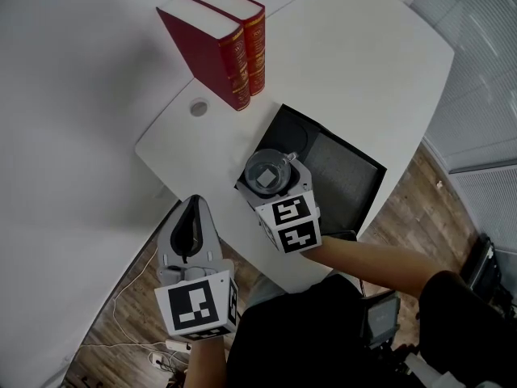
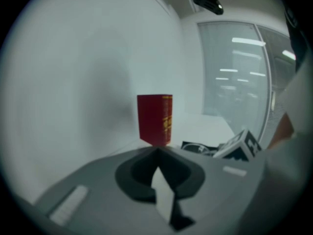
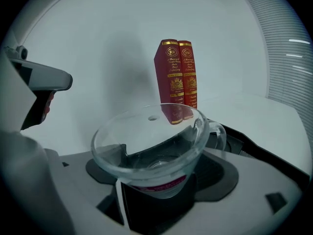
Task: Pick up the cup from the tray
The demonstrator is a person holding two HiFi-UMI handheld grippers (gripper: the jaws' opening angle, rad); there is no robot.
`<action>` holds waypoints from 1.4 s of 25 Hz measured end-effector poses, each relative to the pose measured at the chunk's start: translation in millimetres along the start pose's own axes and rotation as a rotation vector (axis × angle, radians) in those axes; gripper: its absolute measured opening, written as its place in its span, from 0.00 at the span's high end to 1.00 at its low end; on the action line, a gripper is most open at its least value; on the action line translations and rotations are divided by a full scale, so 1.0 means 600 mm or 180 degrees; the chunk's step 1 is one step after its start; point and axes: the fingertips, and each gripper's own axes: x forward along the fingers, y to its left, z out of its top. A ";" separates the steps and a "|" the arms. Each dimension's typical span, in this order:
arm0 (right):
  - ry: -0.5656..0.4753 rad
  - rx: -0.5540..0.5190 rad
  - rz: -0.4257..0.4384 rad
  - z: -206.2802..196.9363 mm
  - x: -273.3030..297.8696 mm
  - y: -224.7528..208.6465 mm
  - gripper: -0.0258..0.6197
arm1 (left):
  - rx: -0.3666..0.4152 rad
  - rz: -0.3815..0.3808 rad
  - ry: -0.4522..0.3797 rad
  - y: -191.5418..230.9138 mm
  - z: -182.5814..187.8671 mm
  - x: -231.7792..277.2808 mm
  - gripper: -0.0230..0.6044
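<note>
A clear glass cup (image 1: 266, 172) with a handle stands upright at the left corner of the black tray (image 1: 343, 168). My right gripper (image 1: 269, 162) reaches over the tray's near edge with its jaws on either side of the cup, open, spread wide. In the right gripper view the cup (image 3: 151, 143) fills the gap between the jaws of the right gripper (image 3: 159, 177), its handle pointing right, and I see no pad pressing on it. My left gripper (image 1: 192, 207) hangs off the table's left edge, shut and holding nothing, as the left gripper view shows the left gripper (image 2: 157, 155).
Two red books (image 1: 222, 43) stand upright near the far left edge of the white table (image 1: 355, 63). A round cable hole (image 1: 199, 107) lies in front of them. Cables and a power strip (image 1: 157, 354) lie on the wooden floor below.
</note>
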 end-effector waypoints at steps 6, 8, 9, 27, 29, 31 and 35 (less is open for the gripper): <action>0.0076 -0.0142 0.0007 0.002 0.012 0.005 0.33 | 0.0000 -0.0005 -0.0006 0.002 0.000 0.000 0.96; 0.0087 -0.0257 0.0000 0.002 0.017 0.005 0.33 | 0.0006 -0.0007 -0.0014 0.003 0.002 0.001 0.96; 0.0091 -0.0319 -0.0005 0.003 0.019 0.003 0.33 | 0.0010 -0.0006 -0.0021 0.004 0.004 0.002 0.96; 0.0020 -0.0499 0.0115 0.013 0.020 -0.007 0.36 | 0.0013 0.0012 -0.0052 -0.001 0.009 -0.003 0.96; -0.0013 -0.0454 0.0170 0.012 0.018 -0.007 0.36 | 0.0005 0.0016 -0.0052 -0.002 0.008 -0.004 0.96; -0.0035 -0.0429 0.0223 0.011 0.014 -0.007 0.36 | 0.0001 0.0017 -0.0053 -0.003 0.008 -0.004 0.96; -0.0035 -0.0455 0.0277 0.007 0.007 -0.005 0.36 | 0.0024 0.0018 -0.0066 -0.002 0.011 -0.005 0.96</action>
